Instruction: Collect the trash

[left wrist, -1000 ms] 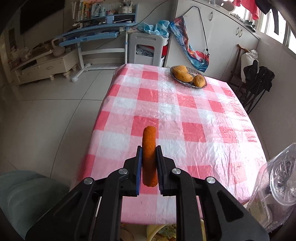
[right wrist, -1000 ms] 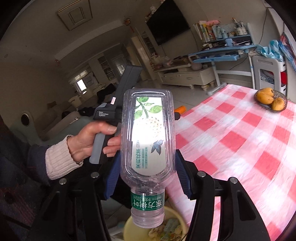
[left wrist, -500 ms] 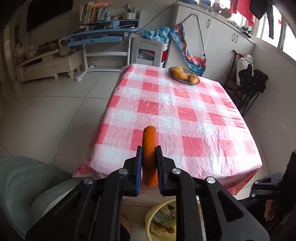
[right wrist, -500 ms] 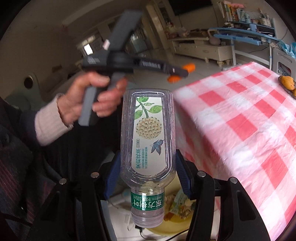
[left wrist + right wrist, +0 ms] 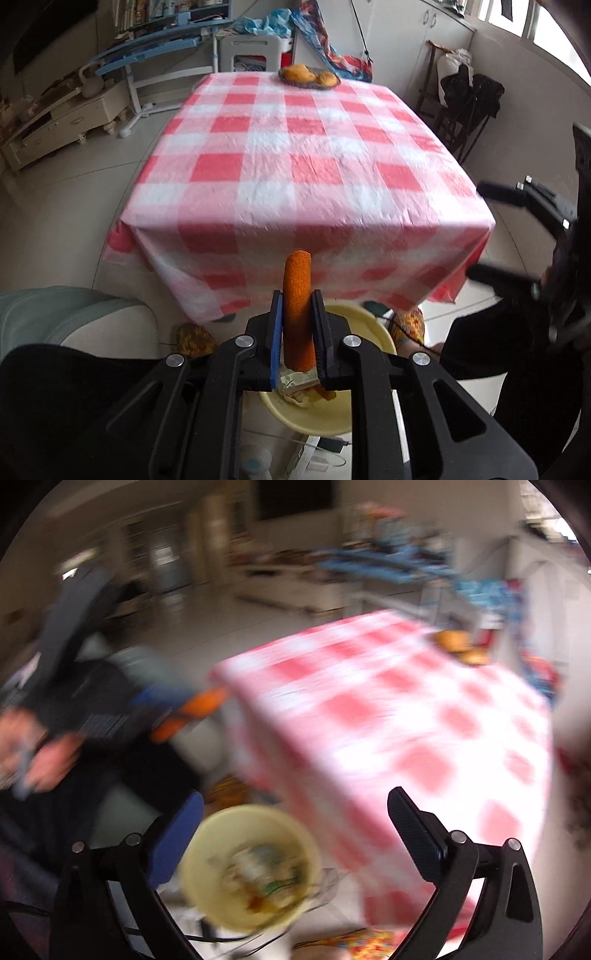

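My left gripper (image 5: 296, 302) is shut on an orange crumbed stick (image 5: 297, 306) and holds it upright above a pale yellow bin (image 5: 314, 421) on the floor in front of the table. My right gripper (image 5: 295, 812) is open and empty, above the same yellow bin (image 5: 207, 893), which holds trash, including what looks like a clear plastic bottle (image 5: 255, 864). The right wrist view is blurred. The left gripper and its hand (image 5: 48, 760) show at the left there. The right gripper's handle (image 5: 535, 210) shows at the right of the left wrist view.
A table with a red and white checked cloth (image 5: 303, 155) stands beyond the bin, with a dish of yellow fruit (image 5: 308, 76) at its far edge. A grey-green seat (image 5: 74, 317) is at the left. A chair with dark clothes (image 5: 469, 99) stands at the right.
The right gripper has opened and no longer holds the bottle; a bottle now seems to lie in the bin. The left gripper has pulled back from the table and now holds the orange stick over the bin.
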`<state>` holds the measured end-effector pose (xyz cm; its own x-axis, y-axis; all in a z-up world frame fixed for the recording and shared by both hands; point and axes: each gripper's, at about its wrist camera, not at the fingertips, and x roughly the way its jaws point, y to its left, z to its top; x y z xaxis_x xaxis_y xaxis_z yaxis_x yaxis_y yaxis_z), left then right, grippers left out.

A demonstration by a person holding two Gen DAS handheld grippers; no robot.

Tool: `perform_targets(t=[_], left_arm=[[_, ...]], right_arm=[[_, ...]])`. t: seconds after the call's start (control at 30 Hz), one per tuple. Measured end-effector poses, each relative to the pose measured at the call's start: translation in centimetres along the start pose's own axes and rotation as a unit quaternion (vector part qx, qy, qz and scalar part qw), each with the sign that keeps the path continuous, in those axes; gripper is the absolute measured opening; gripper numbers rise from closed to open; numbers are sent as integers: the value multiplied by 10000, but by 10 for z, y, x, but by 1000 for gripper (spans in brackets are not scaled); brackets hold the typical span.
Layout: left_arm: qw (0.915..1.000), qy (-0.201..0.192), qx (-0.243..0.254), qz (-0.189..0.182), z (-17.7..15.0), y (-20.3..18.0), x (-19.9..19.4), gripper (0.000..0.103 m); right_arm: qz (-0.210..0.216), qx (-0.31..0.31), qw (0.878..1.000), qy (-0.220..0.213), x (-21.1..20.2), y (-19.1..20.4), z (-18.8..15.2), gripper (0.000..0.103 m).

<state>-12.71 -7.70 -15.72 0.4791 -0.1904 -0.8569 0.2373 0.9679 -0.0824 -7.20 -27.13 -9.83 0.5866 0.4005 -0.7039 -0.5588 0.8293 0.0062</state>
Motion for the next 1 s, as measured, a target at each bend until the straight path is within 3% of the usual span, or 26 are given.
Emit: perform_targets(t=[0.03,0.13,0.2,0.37,0.57,0.7,0.83,0.9,1.0], left_arm=[[9999,91,74,-30,-6,-5,3,19],[9997,67,198,123,-15,-11,2,49],[9997,-174,114,144,-12,-8,-7,65],[9934,-1043,-217,422,7,1,-42,85],[9781,-1944,-245,695,19,-9,-78,95],[9670,-2315,43,1065,21,-25,-95,96],[9641,-2351,66,1233,19,-29,-96,96],[9662,-2273,-22,1217,19,-26,-93,96],[9629,-2335,-49,1355,16,-23,-92,96]], right_arm=[[-300,223,9993,-35,-5,-3,-3,95],[-649,676,9955,-131,-18,-3,-13,95],[-902,816,9924,-185,-27,5,-22,95],[-1571,782,9841,-286,-59,33,-36,95],[-2217,503,9728,-448,-89,58,-47,95],[-2416,584,9646,-877,-106,63,-52,95],[-2996,875,9439,-1078,-104,62,-52,95],[-3156,952,9372,-1141,-103,62,-51,95],[-3259,1098,9307,-1242,-105,59,-52,95]])
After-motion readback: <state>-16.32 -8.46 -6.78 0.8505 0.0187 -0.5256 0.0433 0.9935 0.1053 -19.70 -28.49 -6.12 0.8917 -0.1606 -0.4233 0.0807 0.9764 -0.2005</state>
